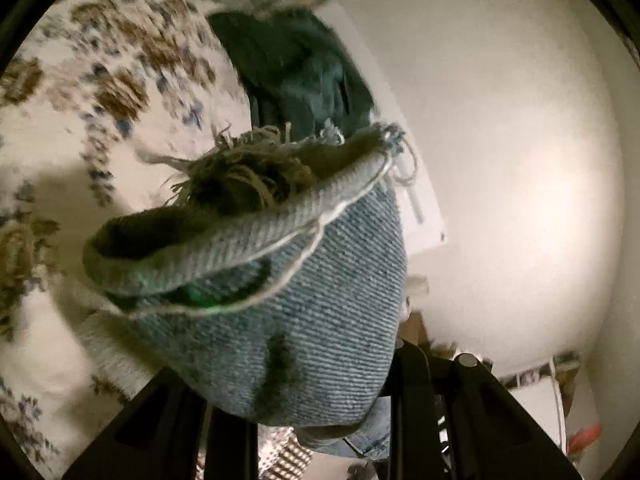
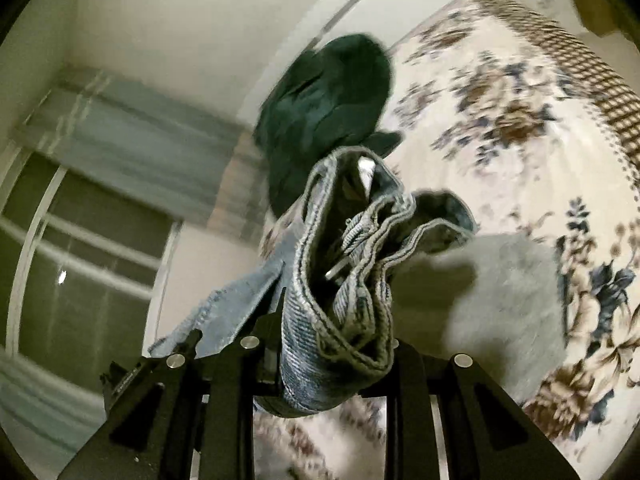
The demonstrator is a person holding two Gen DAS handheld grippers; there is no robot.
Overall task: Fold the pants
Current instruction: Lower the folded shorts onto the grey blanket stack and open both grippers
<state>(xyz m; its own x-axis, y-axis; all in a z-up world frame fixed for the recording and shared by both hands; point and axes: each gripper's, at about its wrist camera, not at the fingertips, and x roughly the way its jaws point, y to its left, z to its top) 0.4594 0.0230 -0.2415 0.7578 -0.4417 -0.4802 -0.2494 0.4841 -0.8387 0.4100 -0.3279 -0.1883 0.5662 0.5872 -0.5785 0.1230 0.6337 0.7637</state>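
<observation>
Both grippers are clamping the blue jeans, holding them up off the floral bedspread (image 2: 500,128). Left gripper (image 1: 320,412) is pinching a frayed leg hem (image 1: 248,172); only this view is showing the loose threads. Right gripper (image 2: 324,376) is pinching the bunched waistband (image 2: 344,264); only this view is showing the belt loops, the window (image 2: 92,256) and a grey cloth (image 2: 504,304). A dark green garment (image 1: 296,72) is lying on the bed behind in both views.

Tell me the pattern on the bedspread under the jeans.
Cream bedspread printed with brown and blue flowers, clearest in the right wrist view.
</observation>
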